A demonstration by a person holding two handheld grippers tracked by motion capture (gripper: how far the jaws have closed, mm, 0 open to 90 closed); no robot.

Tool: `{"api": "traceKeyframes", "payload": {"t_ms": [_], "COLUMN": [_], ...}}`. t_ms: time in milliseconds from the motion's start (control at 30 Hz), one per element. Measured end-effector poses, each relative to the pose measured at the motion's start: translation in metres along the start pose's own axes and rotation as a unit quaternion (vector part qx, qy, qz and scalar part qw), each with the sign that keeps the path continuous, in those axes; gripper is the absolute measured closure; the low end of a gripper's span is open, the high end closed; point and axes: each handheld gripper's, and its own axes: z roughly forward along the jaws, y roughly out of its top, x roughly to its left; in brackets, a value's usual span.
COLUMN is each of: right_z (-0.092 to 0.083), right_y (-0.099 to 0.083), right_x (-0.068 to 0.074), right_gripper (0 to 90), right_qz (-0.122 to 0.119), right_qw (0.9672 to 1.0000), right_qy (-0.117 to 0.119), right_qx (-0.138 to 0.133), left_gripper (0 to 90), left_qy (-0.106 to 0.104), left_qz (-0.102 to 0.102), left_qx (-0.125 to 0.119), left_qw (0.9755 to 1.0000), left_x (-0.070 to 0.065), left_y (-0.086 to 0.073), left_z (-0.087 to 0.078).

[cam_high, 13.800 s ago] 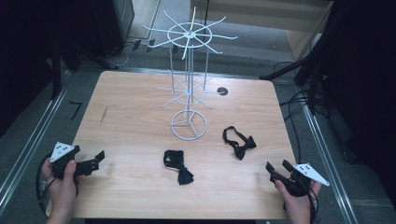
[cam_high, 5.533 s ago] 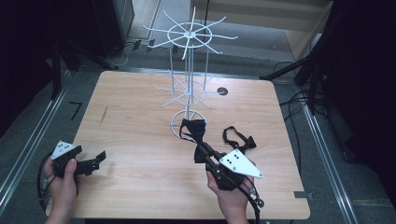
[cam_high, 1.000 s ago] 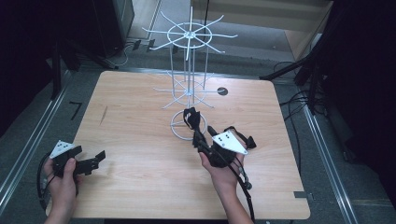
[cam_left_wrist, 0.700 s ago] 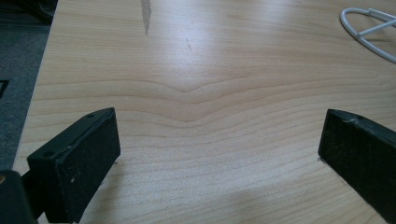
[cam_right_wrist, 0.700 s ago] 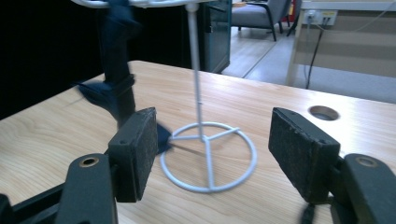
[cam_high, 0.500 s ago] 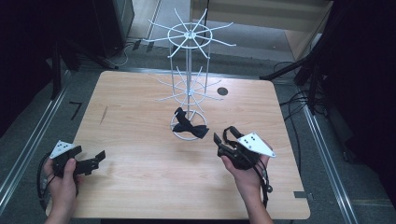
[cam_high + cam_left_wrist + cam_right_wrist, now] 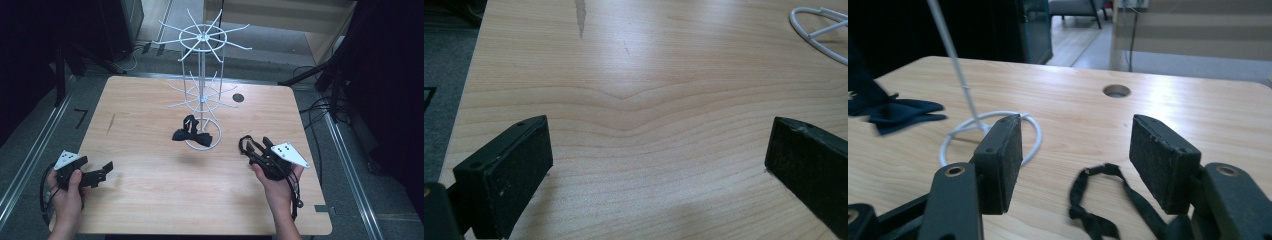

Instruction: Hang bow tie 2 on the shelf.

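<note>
Just below right gripper's open fingers: bow tie.

A: The table looks like pale wood or a wood-look laminate, smooth with a soft sheen and wavy grain; there is a dark scuff towards its far left corner.

B: And the rack?

A: Thin wire, coated white, slightly glossy. The bow tie hanging on it is dark matt cloth; the second bow tie near the right edge is black fabric with a narrow woven strap.

B: The right gripper?

A: Matt black plastic, with rough, grainy pads. The left gripper looks the same.
</note>
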Motion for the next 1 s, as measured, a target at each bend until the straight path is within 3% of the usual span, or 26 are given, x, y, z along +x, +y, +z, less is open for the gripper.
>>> {"api": "traceKeyframes", "payload": {"t_ms": [300,500,767,1000], "right_z": [0.006,0.01,0.02,0.028], "right_y": [-0.012,-0.018,-0.032,-0.039], "right_x": [-0.03,-0.041,-0.053,-0.055], "right_gripper": [40.5,40.3,40.2,39.8], "right_qz": [0.038,0.051,0.082,0.091], "right_qw": [0.9976,0.9954,0.9883,0.9837], "right_qy": [-0.051,-0.068,-0.095,-0.106], "right_qx": [0.027,0.044,0.086,0.113], "left_gripper": [0.0,0.0,0.0,0.0], "left_qy": [0.0,0.0,-0.001,0.0], "left_qz": [0.001,0.001,0.001,0.002], "left_qx": [0.001,0.0,0.0,-0.003], "left_qw": [1.0,1.0,1.0,1.0], "left_x": [0.0,0.0,0.0,-0.001], "left_y": [0.0,0.0,0.0,-0.001], "left_z": [0.0,0.0,0.0,0.0]}}
